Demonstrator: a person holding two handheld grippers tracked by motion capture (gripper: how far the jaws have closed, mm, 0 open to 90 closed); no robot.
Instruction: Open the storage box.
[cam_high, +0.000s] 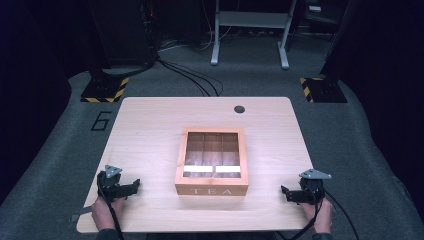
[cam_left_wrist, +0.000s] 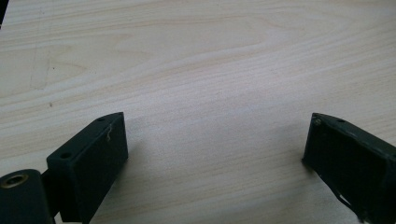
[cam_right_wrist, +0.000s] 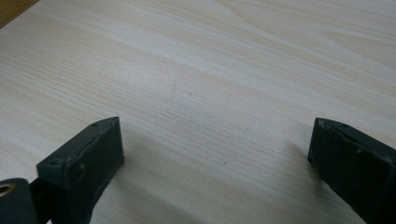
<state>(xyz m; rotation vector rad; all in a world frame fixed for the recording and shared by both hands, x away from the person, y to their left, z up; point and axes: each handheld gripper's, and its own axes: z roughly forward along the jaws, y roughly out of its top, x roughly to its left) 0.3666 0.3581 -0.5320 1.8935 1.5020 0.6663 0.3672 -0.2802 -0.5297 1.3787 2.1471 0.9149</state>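
A wooden tea box (the word TEA on its front wall) sits mid-desk, nearer the front edge, its glass lid apparently shut. The left gripper rests near the front left corner, jaws wide apart over bare wood. The right gripper rests near the front right corner, jaws likewise apart, empty.

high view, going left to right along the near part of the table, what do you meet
left gripper → tea box → right gripper, all resting on the table
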